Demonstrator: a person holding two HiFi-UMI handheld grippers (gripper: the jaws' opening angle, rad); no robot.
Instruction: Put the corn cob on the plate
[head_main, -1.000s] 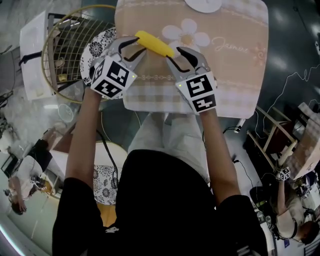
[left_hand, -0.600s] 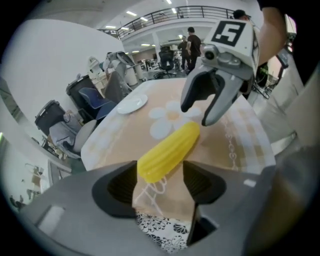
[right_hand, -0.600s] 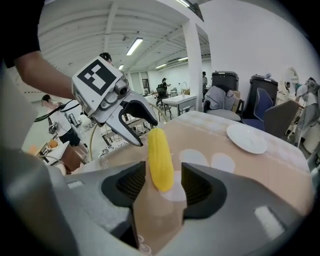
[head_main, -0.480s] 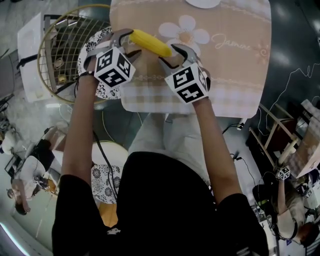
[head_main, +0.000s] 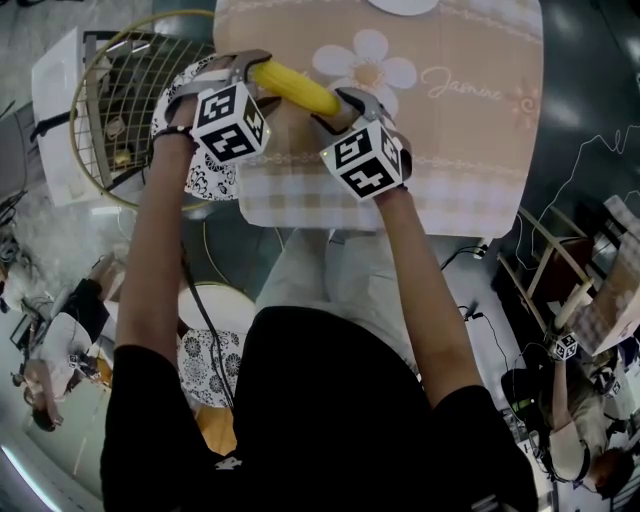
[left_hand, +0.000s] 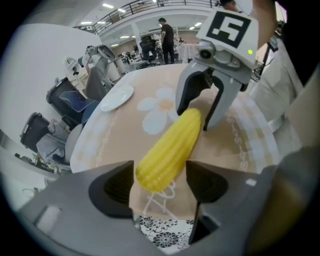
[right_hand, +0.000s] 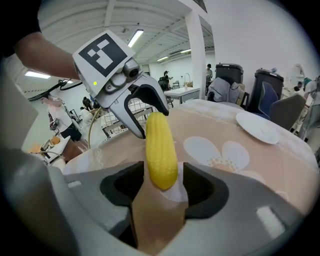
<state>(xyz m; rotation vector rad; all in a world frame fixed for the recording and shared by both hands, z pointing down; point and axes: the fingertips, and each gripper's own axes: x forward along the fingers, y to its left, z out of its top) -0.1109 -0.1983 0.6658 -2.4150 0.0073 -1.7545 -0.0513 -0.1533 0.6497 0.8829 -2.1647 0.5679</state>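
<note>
Yellow corn cob (head_main: 300, 88) lay between left tongs (left_hand: 160, 185) and right tongs (right_hand: 160, 187), both just opened, gripping nothing; unplated, it might roll away.

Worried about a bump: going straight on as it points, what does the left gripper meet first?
Probably the corn cob, whose end sits between the left gripper's jaws, which have just been opening; then the tablecloth. Depth is unclear.

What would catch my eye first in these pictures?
The bright yellow corn cob, lying on the flowery tablecloth. The left gripper and right gripper sit at its two ends, jaws just opened with the corn between them, not squeezing. A white plate waits at the table's far edge.
</note>
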